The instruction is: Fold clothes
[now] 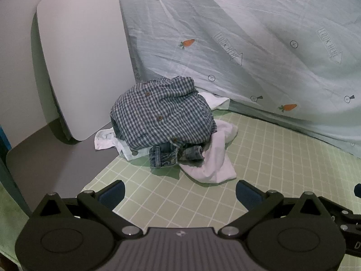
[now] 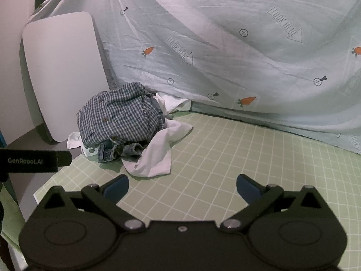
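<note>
A heap of clothes lies at the back left of a green grid mat (image 1: 259, 158) (image 2: 225, 158). On top is a blue checked shirt (image 1: 162, 113) (image 2: 119, 117); under it are denim (image 1: 167, 155) (image 2: 112, 151) and white garments (image 1: 214, 162) (image 2: 155, 155). My left gripper (image 1: 179, 192) is open and empty, a short way in front of the heap. My right gripper (image 2: 182, 186) is open and empty, in front of the heap and to its right. The left gripper's body (image 2: 31, 160) shows at the left edge of the right wrist view.
A white rounded board (image 1: 83, 63) (image 2: 63, 74) leans on the wall left of the heap. A pale sheet with carrot prints (image 1: 248, 45) (image 2: 225, 56) hangs behind the mat. A grey table surface (image 1: 56, 153) lies left of the mat.
</note>
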`<state>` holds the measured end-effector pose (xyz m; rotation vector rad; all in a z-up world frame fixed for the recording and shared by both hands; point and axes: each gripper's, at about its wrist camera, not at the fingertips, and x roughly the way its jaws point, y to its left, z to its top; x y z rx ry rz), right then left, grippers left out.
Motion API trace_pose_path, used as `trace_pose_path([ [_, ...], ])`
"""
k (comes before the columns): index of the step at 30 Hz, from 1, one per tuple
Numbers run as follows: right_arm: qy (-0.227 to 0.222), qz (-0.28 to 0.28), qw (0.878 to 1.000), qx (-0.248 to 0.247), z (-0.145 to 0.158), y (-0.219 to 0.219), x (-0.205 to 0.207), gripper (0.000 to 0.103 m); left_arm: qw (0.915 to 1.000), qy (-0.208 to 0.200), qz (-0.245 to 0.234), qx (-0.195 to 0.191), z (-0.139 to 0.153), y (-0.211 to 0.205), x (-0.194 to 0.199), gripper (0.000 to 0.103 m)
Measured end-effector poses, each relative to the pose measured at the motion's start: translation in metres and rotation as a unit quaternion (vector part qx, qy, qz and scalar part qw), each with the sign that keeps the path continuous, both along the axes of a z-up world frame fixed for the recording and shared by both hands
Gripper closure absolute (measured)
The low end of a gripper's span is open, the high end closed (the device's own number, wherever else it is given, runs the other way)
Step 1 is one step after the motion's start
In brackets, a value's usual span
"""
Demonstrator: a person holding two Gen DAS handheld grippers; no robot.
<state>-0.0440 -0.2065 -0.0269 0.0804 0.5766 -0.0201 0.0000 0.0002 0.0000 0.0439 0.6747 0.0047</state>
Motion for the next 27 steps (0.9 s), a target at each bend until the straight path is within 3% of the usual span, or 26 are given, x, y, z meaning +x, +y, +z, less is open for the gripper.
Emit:
trace_pose_path([
  [27,0.001,-0.001,1.000,0.001,-0.0077,0.0021,0.0010,0.000,1.0000,0.001,-0.001,-0.001,-0.0046,0.0049,0.0010,0.000],
])
